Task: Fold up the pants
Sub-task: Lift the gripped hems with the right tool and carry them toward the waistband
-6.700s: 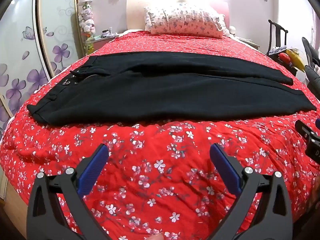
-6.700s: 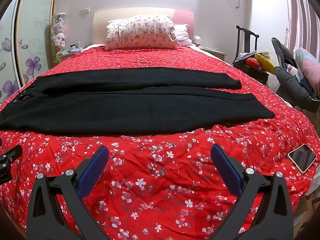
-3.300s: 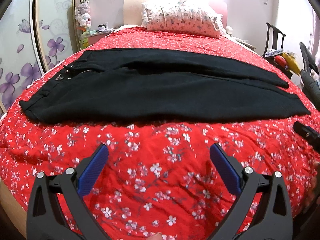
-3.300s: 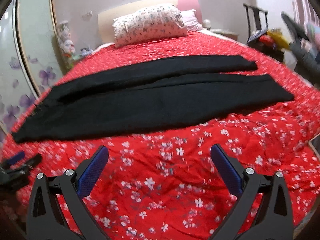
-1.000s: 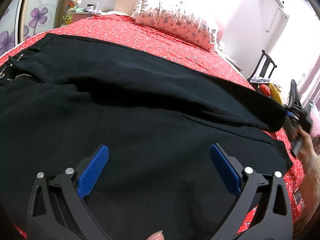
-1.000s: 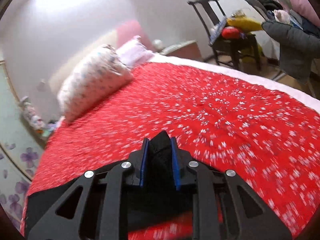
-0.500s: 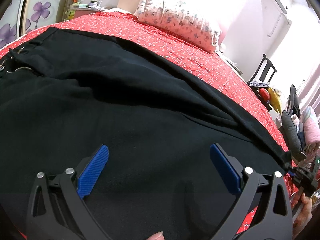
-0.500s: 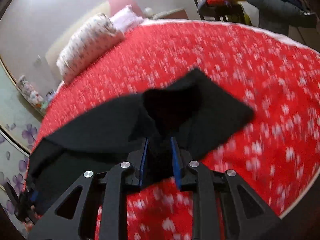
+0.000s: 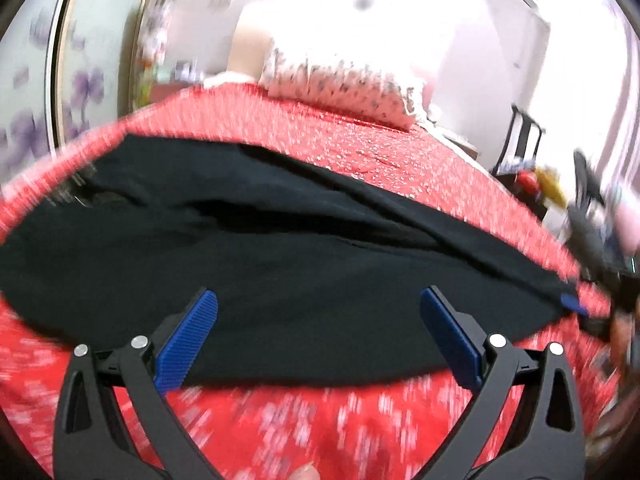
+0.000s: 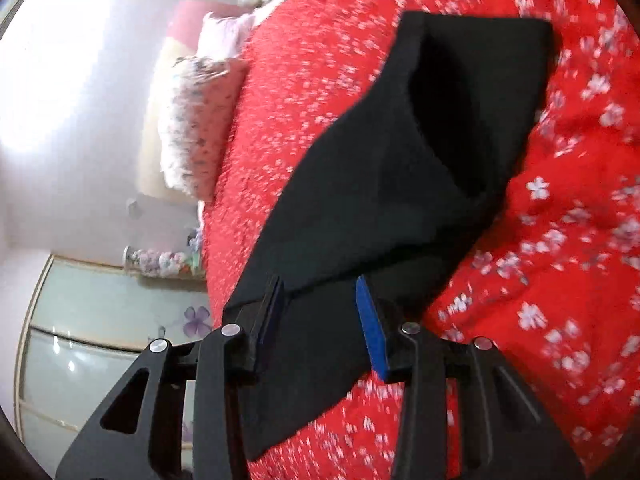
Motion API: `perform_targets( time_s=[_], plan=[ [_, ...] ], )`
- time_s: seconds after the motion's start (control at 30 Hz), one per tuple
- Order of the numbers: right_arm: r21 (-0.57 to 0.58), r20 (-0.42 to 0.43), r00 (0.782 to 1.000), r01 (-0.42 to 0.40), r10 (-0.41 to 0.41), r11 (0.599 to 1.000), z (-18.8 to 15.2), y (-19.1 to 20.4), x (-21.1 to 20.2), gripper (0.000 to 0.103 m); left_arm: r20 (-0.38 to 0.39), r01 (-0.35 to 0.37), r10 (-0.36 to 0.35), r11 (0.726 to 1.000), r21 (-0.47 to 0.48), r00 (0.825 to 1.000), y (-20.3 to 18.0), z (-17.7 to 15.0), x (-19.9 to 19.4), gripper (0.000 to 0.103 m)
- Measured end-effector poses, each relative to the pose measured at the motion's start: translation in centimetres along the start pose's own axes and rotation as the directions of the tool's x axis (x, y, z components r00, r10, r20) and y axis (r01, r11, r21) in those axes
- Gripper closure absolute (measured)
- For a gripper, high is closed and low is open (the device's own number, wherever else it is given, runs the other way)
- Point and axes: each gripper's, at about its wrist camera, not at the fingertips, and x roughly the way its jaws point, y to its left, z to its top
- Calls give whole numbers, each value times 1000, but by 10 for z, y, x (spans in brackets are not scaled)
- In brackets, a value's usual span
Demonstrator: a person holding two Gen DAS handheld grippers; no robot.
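two claws over soft, limp black pants (image 9: pixel 280 264) on bed (image 9: pixel 360 152): right claw (image 10: pixel 320 312) part-closed around leg hem, grip unclear; left claw (image 9: pixel 320 332) spread wide, empty. best taken at hems.

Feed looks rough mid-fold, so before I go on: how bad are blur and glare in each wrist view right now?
Left wrist view: motion-smeared bedspread, wall and pillow blown out white; the pants read as flat black, the open left gripper stays sharp. Right wrist view: tilted, milder streaking, glare on the wall; right gripper sharp.
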Motion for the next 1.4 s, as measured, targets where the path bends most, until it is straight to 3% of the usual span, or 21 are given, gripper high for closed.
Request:
perform_targets(
  time_s=[0.1,0.2,0.33,0.57,0.7,0.8,0.9,0.93,1.0,1.13,1.23,1.3,1.4],
  plan=[
    [63,14,999,50,-51,997,-3,-7,9,63,2,-9,8,999,36,1000,-1,-9,-37,2],
    [123,7,998,64,-66,990,-6,-14,13,63,-13,49,-50,998,-39,999,14,-13,-69,2],
    [132,59,996,62,-70,989,-4,-14,15,64,3,81,-81,992,-100,997,28,-11,-98,2],
    [143,118,992,35,-53,989,-4,-23,9,66,128,47,-30,990,-130,991,37,-10,-147,2],
    [70,203,979,7,-21,998,2,-21,6,66,80,25,-16,993,-119,997,35,-6,-142,2],
    [34,224,974,30,-36,999,4,-23,11,68,58,25,-19,995,-102,998,40,-4,-132,2],
    [33,199,976,86,-91,996,12,-20,19,92,54,61,-55,990,-130,997,47,-5,-124,2],
    [15,198,977,77,-78,997,15,-17,17,94,63,79,-71,987,-143,996,51,-6,-123,2],
    [-94,237,971,49,-26,994,21,0,4,96,47,89,-83,984,-152,995,55,-7,-117,2],
    [-356,334,940,51,75,933,26,41,-35,99,-34,139,-151,964,-226,988,61,-12,-93,2],
    [-361,321,945,187,-67,914,31,30,-29,99,-18,214,-228,934,-288,973,65,-17,-81,3],
    [-265,261,948,252,-182,931,34,0,-16,99,-10,215,-228,931,-296,974,66,-17,-78,3],
    [-191,247,954,217,-167,957,23,-29,-12,99,26,190,-190,945,-264,981,70,-7,-82,2]
  ],
)
